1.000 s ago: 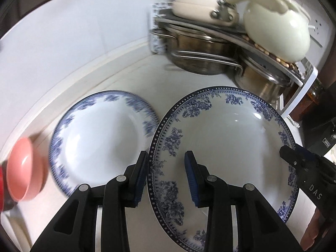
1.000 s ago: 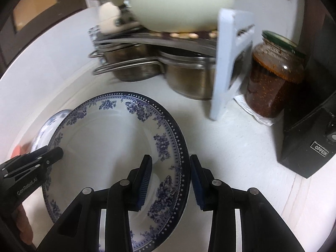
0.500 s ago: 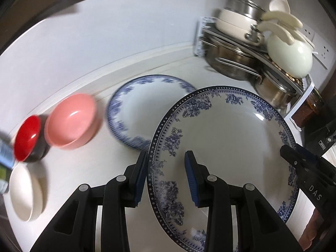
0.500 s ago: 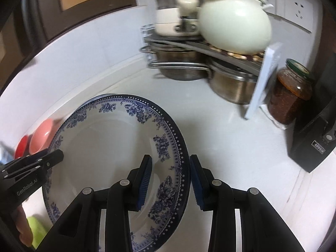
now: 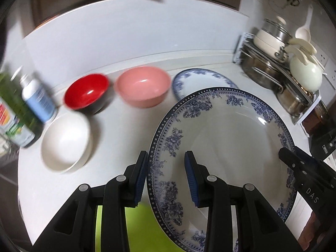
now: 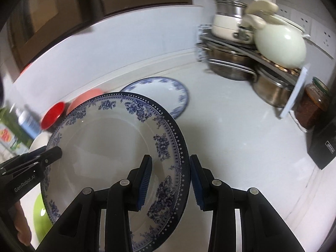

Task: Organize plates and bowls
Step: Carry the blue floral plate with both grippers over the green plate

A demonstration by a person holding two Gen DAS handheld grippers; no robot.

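A white kitchen counter (image 5: 130,138) lies under me. My left gripper (image 5: 166,178) clamps the left rim of the large blue-patterned plate (image 5: 226,142), and my right gripper (image 6: 170,180) clamps its right rim, so the plate hangs above the counter between them. Beyond it stand a white bowl (image 5: 65,140), a red bowl (image 5: 86,93), a pink bowl (image 5: 142,88) and a second blue plate (image 5: 199,79). Far right is a pot rack (image 6: 252,61).

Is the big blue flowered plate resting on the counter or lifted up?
Lifted: both tongs grip opposite rims of the plate, and it overlaps the smaller plate.
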